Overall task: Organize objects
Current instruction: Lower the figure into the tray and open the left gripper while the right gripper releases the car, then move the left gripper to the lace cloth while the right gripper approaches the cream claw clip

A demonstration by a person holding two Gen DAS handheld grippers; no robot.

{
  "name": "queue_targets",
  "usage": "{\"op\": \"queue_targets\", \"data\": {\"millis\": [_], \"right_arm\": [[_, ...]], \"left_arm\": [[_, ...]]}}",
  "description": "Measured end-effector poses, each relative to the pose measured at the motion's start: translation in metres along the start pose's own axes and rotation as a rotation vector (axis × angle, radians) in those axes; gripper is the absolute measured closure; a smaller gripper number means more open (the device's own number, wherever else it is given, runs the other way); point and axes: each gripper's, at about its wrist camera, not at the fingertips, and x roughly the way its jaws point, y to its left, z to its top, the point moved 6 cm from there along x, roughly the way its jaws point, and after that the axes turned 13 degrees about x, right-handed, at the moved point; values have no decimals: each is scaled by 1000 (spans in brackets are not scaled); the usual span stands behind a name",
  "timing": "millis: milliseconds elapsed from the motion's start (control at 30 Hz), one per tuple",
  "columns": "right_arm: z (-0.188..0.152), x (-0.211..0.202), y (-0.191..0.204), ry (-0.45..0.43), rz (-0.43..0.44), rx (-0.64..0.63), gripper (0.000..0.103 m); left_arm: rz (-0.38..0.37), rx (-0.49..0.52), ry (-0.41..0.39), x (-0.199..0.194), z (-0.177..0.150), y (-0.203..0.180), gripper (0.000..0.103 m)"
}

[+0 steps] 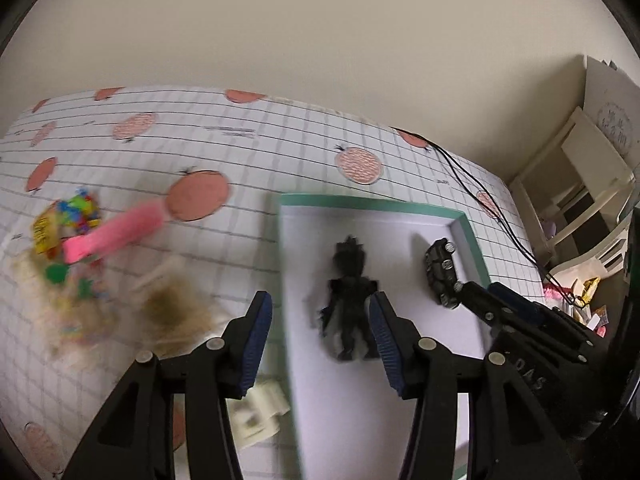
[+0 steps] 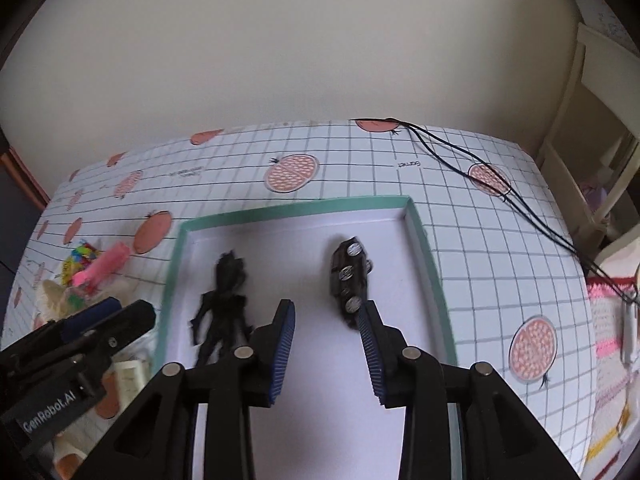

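Although two toys already lie in the green-rimmed tray (image 2: 424, 248), the heap of loose things (image 1: 76, 264) to its left on the bench (image 2: 500, 264) looks untouched, so I judge the sorting only partly done. The dark figure (image 2: 224, 300) lies flat on the tray's white floor toward the left side, and the black toy car (image 2: 350, 276) lies tipped over with its wheels showing, toward the right wall, well apart from the figure.

The left tongs (image 1: 320, 336) are spread and empty, straddling the tray's left rim, with the right pad just beside the figure. The right tongs (image 2: 326, 344) are also spread and empty, hovering over the tray floor just short of the car.

In the heap, a pink oblong piece (image 1: 114, 234) lies on top of a crinkly multicoloured packet (image 1: 64, 220); beside them are fuzzy tan lumps, too blurred to name. The pink piece looks light and possibly soft, so a grip across its narrow middle should hold without crushing it. The packet probably slips and deforms; pinching a flat edge seems safer. The figure appears light, with thin limbs and spiky hair likely to snag, so its torso is the best hold. The car seems rigid, best gripped across its body sides.
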Motion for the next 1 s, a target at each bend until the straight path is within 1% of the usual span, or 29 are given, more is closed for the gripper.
{"op": "queue_targets", "data": {"millis": [133, 267, 367, 567, 700, 800, 867, 900, 1000], "right_arm": [[-16, -14, 11, -13, 29, -4, 66], [-32, -21, 23, -9, 50, -13, 66], [-46, -25, 36, -1, 72, -34, 66], [-63, -31, 57, 6, 93, -73, 66], [-73, -33, 68, 13, 104, -95, 66], [-78, -33, 72, 20, 112, -109, 66], [-82, -32, 76, 26, 110, -121, 66], [-84, -31, 78, 31, 111, -125, 66], [-87, -28, 83, 45, 116, -132, 66]], "left_arm": [[24, -37, -7, -21, -18, 24, 51], [63, -74, 1, -36, -34, 51, 51], [74, -120, -4, -48, -46, 71, 51], [141, -178, 2, -61, -65, 110, 51], [136, -238, 10, -62, -77, 131, 51], [128, -261, 6, -64, -80, 140, 50], [138, -267, -2, -67, -82, 145, 47], [146, -272, -8, -68, -83, 148, 43], [145, -299, -14, -70, -86, 155, 43]]}}
